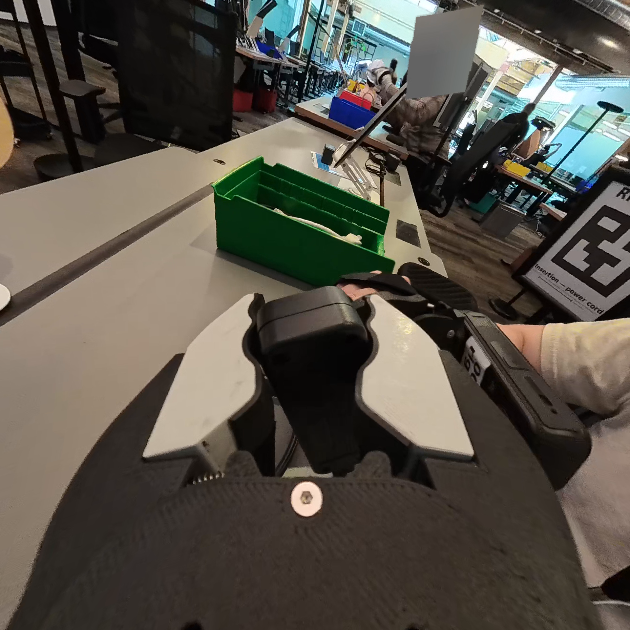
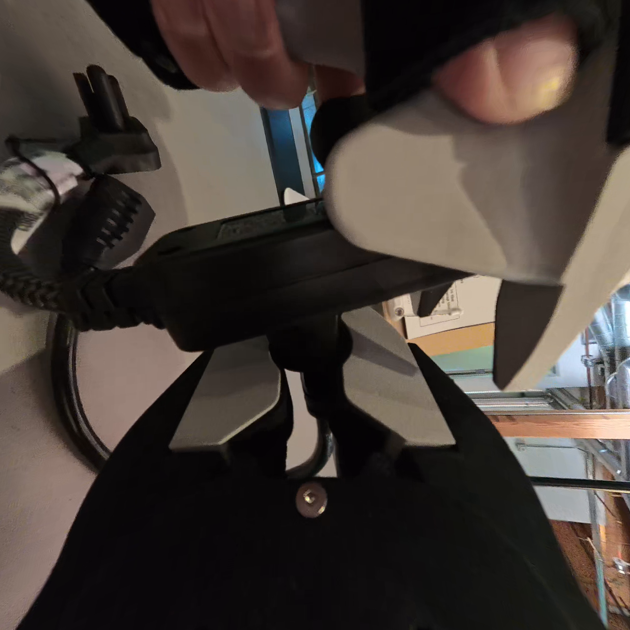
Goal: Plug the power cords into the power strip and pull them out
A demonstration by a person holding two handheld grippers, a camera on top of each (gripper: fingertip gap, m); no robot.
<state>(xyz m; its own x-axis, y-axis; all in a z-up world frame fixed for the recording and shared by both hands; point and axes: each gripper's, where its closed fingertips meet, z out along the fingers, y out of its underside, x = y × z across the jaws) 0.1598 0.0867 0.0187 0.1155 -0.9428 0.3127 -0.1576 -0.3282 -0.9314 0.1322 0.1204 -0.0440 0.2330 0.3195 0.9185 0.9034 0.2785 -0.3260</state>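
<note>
Your left gripper (image 1: 308, 327) clamps the matte-black power strip (image 1: 306, 344); your right gripper (image 2: 312, 358), jaws closed, pinches a black plug (image 2: 308, 353) beneath it, green bin (image 1: 293, 231) at twelve o'clock.

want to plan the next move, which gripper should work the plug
Right, probably: the right gripper pinches the plug at the power strip, while the left gripper is clamping the strip.

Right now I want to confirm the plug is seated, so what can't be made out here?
- Plug prongs: right wrist view, dark, pinched in the right gripper jaws against the power strip; seating unclear.
- Power strip sockets: left wrist view, covered by the left gripper jaws.
- White thing in the green bin: left wrist view, bin wall hides most.
- Hand: right wrist view, blurred, cut by top edge.
</note>
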